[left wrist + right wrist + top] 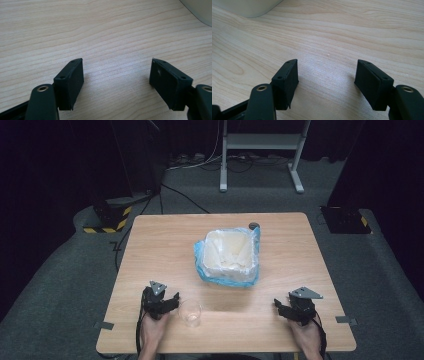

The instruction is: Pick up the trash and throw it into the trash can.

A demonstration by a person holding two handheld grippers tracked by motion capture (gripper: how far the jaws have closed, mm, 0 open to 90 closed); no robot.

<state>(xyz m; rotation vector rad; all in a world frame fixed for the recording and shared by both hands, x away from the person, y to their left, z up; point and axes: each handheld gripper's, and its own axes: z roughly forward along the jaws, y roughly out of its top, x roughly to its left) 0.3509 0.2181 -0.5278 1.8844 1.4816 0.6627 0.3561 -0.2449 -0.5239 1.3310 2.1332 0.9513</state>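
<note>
A white bin (227,254) lined with a blue bag stands in the middle of the wooden table (150,250). A clear plastic cup (190,313) stands upright near the front edge. Just left of the cup, my left gripper (170,301) rests low over the table. In the left gripper view its jaws (116,67) are spread wide over bare wood, and a corner of the bin (200,10) shows at the top right. At the front right, my right gripper (281,307) is open too, with bare wood between its jaws (327,67). The bin's base (247,6) lies ahead to its left.
A small dark round object (254,225) sits at the table's far edge behind the bin. Grey tape tabs mark the front corners (104,325) (346,320). Beyond the table lie carpet, cables and a white stand frame (260,142).
</note>
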